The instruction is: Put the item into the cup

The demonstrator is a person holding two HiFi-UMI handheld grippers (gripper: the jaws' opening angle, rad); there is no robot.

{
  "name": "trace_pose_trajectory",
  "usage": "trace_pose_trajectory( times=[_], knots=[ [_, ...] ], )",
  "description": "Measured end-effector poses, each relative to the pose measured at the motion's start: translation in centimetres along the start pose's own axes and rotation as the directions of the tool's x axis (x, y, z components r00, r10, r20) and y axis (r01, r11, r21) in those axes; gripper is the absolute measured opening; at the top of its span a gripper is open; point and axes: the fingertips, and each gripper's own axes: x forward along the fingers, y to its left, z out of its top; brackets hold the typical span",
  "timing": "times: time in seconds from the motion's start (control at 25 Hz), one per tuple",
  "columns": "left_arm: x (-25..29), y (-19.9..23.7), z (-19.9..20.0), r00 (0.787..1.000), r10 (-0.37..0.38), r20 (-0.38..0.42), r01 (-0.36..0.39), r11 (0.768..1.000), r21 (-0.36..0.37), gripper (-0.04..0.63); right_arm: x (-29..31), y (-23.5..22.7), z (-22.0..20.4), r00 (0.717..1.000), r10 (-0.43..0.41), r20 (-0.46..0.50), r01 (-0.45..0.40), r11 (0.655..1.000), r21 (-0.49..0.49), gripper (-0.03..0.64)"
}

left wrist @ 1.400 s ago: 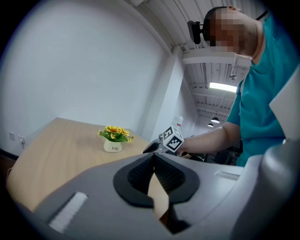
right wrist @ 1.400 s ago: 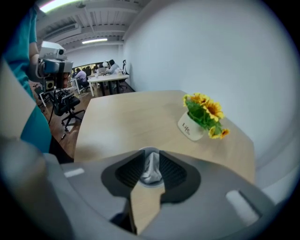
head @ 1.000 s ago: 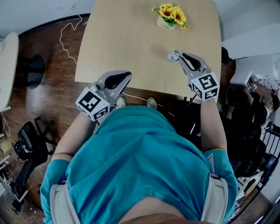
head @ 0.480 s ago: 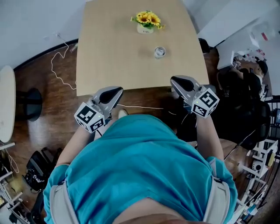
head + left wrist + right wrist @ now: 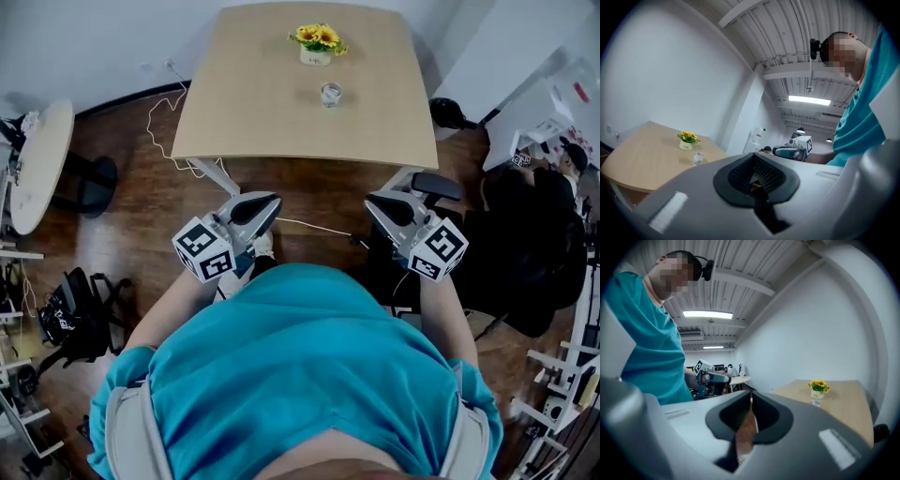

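The cup stands on the desk near the flowers; what it holds is too small to tell. Off the desk, by the person, the left claw is closed and empty, and the right claw has just been closing to a slit, nothing between its jaws

Head view steeply down, back from table, both gripper views level, all sharing its cup, flowers
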Motion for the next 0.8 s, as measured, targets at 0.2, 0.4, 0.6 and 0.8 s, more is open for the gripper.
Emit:
trace_pose_trajectory(
  times=[0.2,0.4,0.6,0.8],
  knots=[
    [-1.6,-6.5,-1.1,1.0,0.023,0.013,-0.023,1.0,0.019,0.005,-4.8,4.8,-2.2,0.998,0.056,0.036,-0.059,0.993,0.1,0.011],
    [-4.9,-7.9,-1.6,0.998,0.05,0.032,-0.052,0.997,0.061,0.003,-4.9,8.3,-4.2,0.998,0.002,0.07,-0.015,0.981,0.193,0.002],
    [-8.9,-7.6,-2.4,0.999,0.045,0.026,-0.048,0.992,0.118,0.003,-3.1,10.9,-4.5,0.996,-0.068,0.064,0.053,0.976,0.211,0.0],
    [-11.7,-6.3,-3.1,0.999,0.041,0.036,-0.045,0.992,0.117,0.003,-1.4,11.6,-4.1,0.986,-0.152,0.067,0.133,0.963,0.235,0.0]
  ],
)
